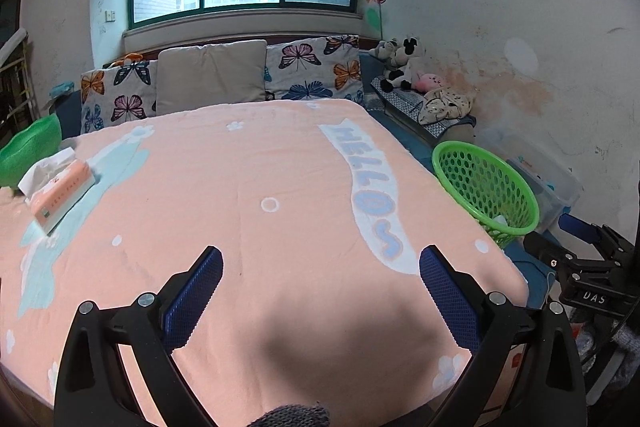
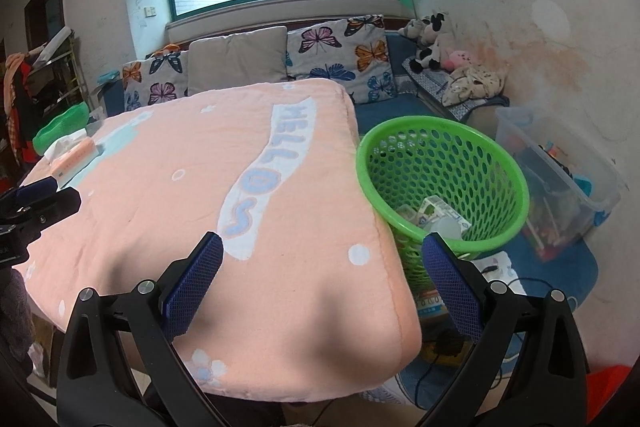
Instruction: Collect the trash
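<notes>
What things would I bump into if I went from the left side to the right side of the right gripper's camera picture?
Green bowl → tissue pack → pink HELLO blanket → green trash basket → clear plastic storage box.

**Basket already holding trash**

The right gripper (image 2: 322, 263) hangs wide open and empty over the near edge of the pink blanket (image 2: 192, 187). Just right of it, the green basket (image 2: 500, 167) holds a crumpled carton (image 2: 442, 213). A tissue pack (image 2: 76, 155) lies far left.
</notes>
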